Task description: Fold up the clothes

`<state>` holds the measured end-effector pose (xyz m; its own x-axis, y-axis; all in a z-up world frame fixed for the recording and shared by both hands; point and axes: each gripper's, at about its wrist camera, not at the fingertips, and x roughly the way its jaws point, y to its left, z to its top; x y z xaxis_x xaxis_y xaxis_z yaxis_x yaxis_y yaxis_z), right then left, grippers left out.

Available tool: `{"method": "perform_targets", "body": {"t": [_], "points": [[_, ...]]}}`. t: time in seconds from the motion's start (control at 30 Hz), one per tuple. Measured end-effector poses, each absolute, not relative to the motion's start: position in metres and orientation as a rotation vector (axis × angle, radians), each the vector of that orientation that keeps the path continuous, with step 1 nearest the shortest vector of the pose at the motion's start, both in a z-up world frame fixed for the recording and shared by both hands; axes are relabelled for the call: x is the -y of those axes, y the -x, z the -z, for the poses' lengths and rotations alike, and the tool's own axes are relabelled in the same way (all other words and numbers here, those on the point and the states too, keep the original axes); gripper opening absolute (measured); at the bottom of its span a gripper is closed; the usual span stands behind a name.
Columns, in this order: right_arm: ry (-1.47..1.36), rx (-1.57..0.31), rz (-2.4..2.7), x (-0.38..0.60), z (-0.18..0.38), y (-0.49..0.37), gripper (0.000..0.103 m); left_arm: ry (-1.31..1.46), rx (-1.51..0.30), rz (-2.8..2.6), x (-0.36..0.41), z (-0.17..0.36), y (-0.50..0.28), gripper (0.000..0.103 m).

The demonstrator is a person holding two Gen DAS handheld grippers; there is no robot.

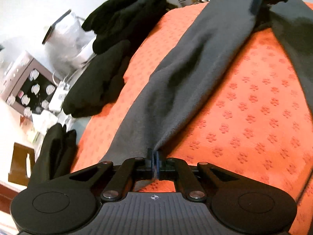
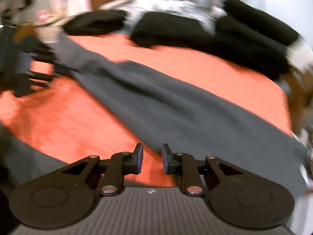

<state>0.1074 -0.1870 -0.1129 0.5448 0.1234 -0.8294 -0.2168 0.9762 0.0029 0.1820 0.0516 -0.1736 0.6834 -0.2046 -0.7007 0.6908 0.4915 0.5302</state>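
Pinching the grey garment (image 1: 195,62) in my left gripper (image 1: 154,156) — jaws clamped on its edge, my right gripper (image 2: 152,159) parted, empty, over the orange cover (image 2: 205,68), black folded clothes (image 1: 101,74) along its edge.

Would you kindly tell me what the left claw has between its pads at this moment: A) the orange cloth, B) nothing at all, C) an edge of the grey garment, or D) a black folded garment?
C: in the left wrist view the left claw is shut on a bunched edge of the grey garment, which stretches away over the orange cloth.
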Motion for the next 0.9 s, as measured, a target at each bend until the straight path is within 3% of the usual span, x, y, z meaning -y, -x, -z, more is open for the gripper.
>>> {"method": "perform_targets", "body": {"t": [0.4, 0.6, 0.9], "points": [[0.061, -1.032, -0.029, 0.225, 0.139, -0.099, 0.023, -0.813, -0.695, 0.520, -0.048, 0.171, -0.195, 0.005], [0.016, -1.008, -0.007, 0.214, 0.125, -0.087, 0.023, -0.685, -0.699, 0.478, -0.050, 0.151, -0.199, 0.005], [0.059, -1.046, 0.055, 0.194, 0.140, -0.088, 0.032, -0.487, -0.697, 0.405, -0.046, 0.114, -0.226, 0.004]]}}
